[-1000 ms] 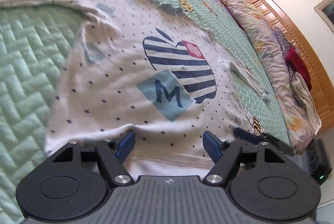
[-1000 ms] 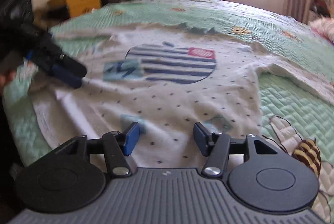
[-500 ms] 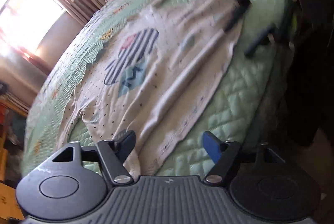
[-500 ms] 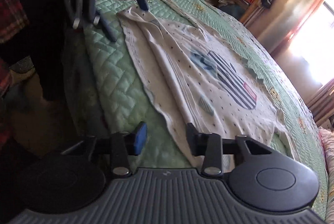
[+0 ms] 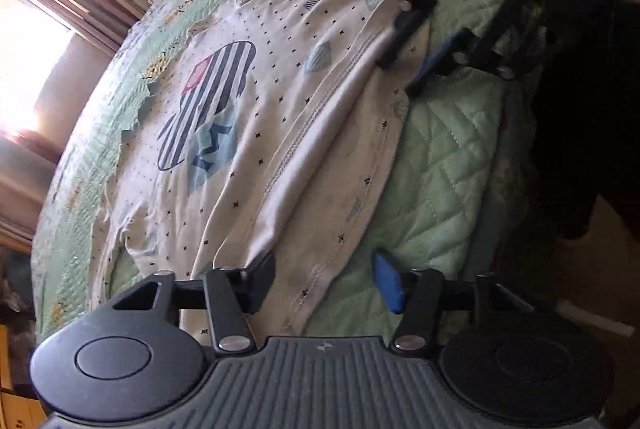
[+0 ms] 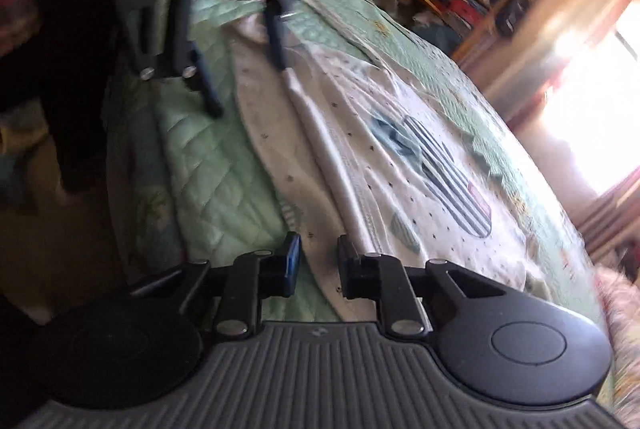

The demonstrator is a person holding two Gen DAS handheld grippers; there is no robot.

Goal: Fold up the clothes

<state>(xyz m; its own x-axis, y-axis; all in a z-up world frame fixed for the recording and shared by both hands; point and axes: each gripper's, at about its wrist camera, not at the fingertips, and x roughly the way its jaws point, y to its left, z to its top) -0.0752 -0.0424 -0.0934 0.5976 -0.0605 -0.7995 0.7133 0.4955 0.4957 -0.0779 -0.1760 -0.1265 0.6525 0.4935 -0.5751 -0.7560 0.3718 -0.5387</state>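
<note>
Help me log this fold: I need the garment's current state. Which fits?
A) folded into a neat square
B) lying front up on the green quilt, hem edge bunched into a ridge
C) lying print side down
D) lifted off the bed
B: the white dotted shirt lies spread on the green quilt with its striped apple print facing up, and a raised ridge of fabric runs along the hem side.

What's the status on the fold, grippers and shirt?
Left gripper open, astride the shirt's hem corner. Right gripper open, narrower, at the opposite hem corner. Shirt flat on the quilt, print up, hem band creased. Nothing in the way.
</note>
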